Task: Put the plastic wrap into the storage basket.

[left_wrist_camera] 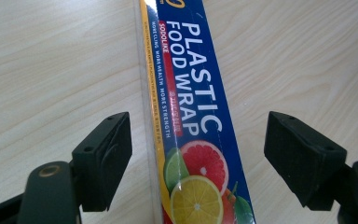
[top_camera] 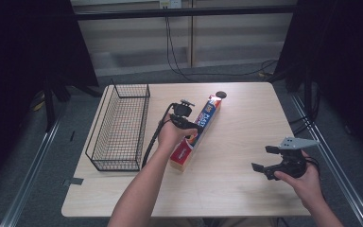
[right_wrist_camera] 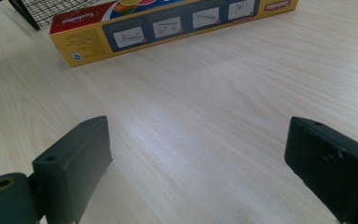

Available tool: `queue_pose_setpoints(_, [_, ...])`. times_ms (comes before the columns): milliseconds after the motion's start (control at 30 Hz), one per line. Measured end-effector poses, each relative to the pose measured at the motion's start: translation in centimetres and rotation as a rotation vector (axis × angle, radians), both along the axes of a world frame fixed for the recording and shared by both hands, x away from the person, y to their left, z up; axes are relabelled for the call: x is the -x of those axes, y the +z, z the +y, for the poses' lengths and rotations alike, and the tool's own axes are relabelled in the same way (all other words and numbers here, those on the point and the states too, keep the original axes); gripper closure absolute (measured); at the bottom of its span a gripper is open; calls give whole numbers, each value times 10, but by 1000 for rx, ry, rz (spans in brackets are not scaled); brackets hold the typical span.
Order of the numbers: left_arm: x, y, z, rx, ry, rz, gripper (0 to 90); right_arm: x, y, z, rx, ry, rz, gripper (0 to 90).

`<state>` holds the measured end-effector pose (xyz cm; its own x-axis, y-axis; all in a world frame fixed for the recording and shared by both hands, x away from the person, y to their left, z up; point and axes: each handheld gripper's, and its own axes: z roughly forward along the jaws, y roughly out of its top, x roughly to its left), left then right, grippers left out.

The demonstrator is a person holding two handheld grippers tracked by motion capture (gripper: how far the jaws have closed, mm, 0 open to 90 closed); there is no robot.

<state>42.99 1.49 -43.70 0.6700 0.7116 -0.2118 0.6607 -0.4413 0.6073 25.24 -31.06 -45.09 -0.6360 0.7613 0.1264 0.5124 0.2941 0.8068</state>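
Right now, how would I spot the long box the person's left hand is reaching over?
Start at the pale wooden table and find the black wire basket at its left side. Just right of it lies a long, narrow blue and yellow cardboard box. It alone carries white "PLASTIC FOOD WRAP" lettering and pictured citrus slices.

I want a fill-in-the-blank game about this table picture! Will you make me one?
1. The long box between the jaws of the left hand-held gripper has the words "PLASTIC FOOD ____" printed on it.
2. The black wire ____ stands on the table to the left of the box.
3. The right hand-held gripper has its jaws ____, with nothing between them.
4. The fruit pictures on the box show a yellow ____ slice.

Missing words: WRAP; basket; open; lemon
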Motion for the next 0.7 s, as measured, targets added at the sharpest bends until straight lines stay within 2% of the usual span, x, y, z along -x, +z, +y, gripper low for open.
queue_pose_setpoints(67, [-1, 0, -1, -9, -10, 3, 236, 0, 0, 0, 2, -1, -2, 68])
queue_pose_setpoints(100, [-1, -1, -3, -6, 5, 4, 236, 0, 0, 0, 2, 0, -1, 68])
queue_pose_setpoints(200, [-3, -2, -5, -25, -14, 16, 237, 0, 0, 0, 1, 1, 0, 68])
queue_pose_setpoints(333, [-5, -5, -10, -38, -3, 21, 239, 0, 1, 0, -3, 1, -2, 68])
queue_pose_setpoints(500, [-7, -7, -14, -38, 1, 12, 237, 0, 0, -1, 0, 0, 2, 69])
queue_pose_setpoints(700, [-9, -11, -19, -60, -6, 10, 243, 0, 1, -1, -5, -2, -4, 69])
